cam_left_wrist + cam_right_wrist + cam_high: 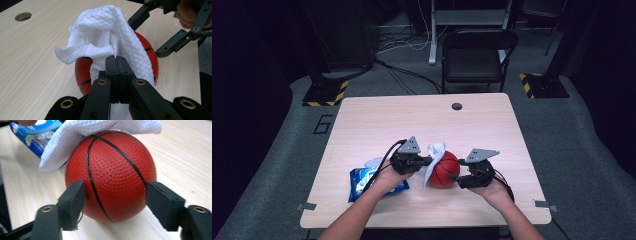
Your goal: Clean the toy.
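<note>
My left gripper (116,62) pinches the white dimpled paper wipe (110,32), draped upright over the red rubber ball (110,175); my right gripper (115,195) clasps the ball's sides.

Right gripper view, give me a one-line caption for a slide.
Right gripper jaws grip a red ball on the table, a white wipe draped over its top.

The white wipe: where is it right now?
In the high view, the white wipe drapes over the red ball at the table's near middle, pinched by the left gripper.
</note>
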Demonstrator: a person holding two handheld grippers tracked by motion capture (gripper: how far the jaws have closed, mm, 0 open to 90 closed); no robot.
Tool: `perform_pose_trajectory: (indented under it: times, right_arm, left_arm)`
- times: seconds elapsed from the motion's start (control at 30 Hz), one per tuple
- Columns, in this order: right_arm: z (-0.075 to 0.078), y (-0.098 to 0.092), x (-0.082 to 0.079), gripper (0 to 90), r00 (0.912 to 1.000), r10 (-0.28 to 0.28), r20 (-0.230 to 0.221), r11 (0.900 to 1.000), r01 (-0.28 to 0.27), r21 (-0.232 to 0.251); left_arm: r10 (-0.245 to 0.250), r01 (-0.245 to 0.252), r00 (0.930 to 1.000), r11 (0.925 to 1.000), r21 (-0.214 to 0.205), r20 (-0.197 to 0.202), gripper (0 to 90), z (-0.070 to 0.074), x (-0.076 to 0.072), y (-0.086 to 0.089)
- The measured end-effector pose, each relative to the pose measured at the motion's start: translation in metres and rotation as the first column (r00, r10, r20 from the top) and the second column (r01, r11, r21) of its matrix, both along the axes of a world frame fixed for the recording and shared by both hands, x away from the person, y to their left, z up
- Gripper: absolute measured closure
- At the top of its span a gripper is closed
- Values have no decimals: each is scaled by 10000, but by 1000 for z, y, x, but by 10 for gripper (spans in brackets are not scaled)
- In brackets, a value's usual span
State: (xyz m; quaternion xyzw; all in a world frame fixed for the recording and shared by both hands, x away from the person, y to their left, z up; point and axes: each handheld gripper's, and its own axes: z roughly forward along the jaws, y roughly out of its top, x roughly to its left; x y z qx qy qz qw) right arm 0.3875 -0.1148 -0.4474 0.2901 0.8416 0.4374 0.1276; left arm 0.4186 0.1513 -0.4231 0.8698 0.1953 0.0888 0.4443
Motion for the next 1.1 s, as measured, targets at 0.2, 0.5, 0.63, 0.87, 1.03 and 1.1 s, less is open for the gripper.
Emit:
perform_pose_trajectory:
  times: [0.2,0.5,0.63,0.87,1.03,1.1]
  right_arm:
    - [17,22,8,183,9988,304,390,9993,-313,216]
    - [18,23,15,269,9983,388,440,9992,-385,-91]
    - [13,1,13,270,9998,160,74,9993,-162,348]
    - [4,-24,4,267,9997,154,-183,9976,-141,678]
    - [2,-31,3,255,9993,126,-344,9972,-100,744]
    - [1,-30,2,253,9994,143,-323,9976,-120,687]
  left_arm:
    - [-33,33,10000,10000,-87,-38,893,-1,-2,0]
    - [264,-260,9995,9994,246,-164,891,-12,2,6]
    - [199,-189,9995,9989,432,-230,891,-19,3,-1]
    - [19,-5,9998,9975,707,-206,890,-21,2,-10]
    - [31,-30,10000,9997,237,-59,890,-12,2,-13]
    - [-26,26,10000,10000,67,45,890,-7,2,-16]
